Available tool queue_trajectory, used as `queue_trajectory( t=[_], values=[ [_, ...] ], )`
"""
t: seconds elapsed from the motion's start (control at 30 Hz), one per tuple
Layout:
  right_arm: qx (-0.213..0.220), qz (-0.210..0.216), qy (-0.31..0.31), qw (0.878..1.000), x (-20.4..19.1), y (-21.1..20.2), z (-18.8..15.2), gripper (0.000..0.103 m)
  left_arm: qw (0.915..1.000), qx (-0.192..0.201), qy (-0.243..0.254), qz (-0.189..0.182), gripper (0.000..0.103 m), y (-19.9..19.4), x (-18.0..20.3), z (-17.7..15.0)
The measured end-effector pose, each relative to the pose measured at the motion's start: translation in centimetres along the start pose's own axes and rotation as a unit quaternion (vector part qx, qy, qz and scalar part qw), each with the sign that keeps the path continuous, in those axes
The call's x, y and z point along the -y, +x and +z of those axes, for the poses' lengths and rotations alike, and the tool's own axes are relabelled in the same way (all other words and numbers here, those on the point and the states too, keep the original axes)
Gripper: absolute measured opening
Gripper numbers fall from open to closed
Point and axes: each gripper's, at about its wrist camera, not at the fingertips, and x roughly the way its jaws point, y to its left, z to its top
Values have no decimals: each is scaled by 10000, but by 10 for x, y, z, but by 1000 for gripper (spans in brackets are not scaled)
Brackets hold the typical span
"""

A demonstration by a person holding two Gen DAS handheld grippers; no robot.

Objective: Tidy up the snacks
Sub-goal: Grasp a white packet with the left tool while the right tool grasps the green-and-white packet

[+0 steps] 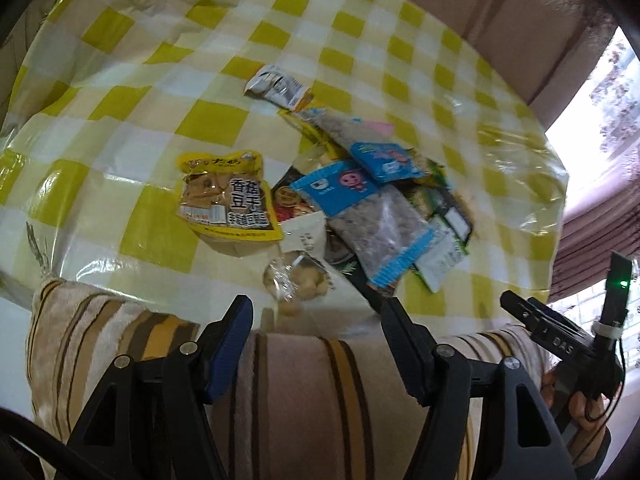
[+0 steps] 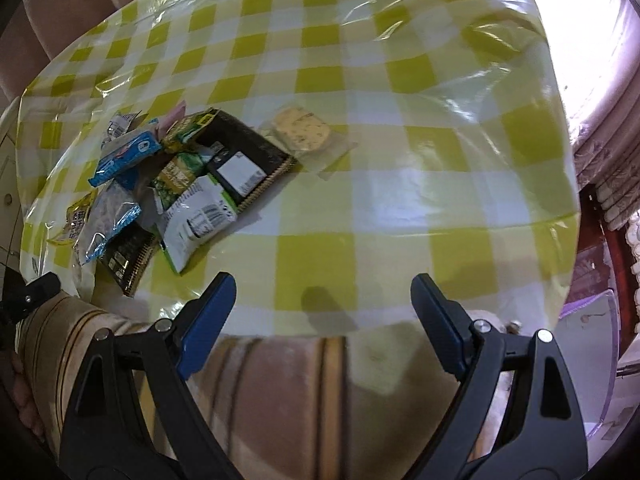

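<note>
Nearest the cameras, a striped cushion (image 1: 304, 384) fills the foreground, and both grippers hang over it, short of the table edge. The left gripper (image 1: 316, 332) has its jaws parted with nothing between them; the right gripper (image 2: 324, 312) stands spread wider, equally bare.

Just beyond the cushion begins the table (image 2: 400, 200), covered in a yellow-and-white checked cloth under clear plastic. On it, ahead of the left gripper, lies a heap of snacks (image 1: 372, 204): a clear-wrapped pastry (image 1: 296, 284) at its near edge, blue-trimmed packets (image 1: 340, 190) overlapping on top, green-and-white packets and a dark flat pack under them. A yellow packet (image 1: 228, 196) lies just to the heap's left, touching it.

Farther back, a silver packet (image 1: 278, 88) sits at the heap's far end. In the right wrist view, a clear-wrapped biscuit (image 2: 304, 130) lies just beside the heap's right edge.
</note>
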Motion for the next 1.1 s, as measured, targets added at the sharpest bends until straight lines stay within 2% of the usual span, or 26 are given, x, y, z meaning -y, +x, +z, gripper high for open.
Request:
queue_trajectory(
  t=[0.13,0.43,0.47,0.53,0.7,1.1],
  values=[
    [-34,64,-85,9999,-12,7,5,90,9998,-199,-89,7,72,14,-4,10],
    [-116,162,-135,9997,-27,20,13,90,9987,-477,-171,-110,71,39,-3,22],
    [-122,176,-127,9997,-28,21,14,90,9987,-491,-136,-101,70,42,-1,23],
    [-150,228,-91,9996,-30,25,15,90,9987,-491,-77,-114,61,43,1,22],
    [-225,430,80,9988,-30,32,20,90,9988,-432,-88,-218,53,42,2,21],
    [-544,878,1114,9884,-38,55,38,90,9987,-236,-112,-430,46,23,-4,14]
  ],
)
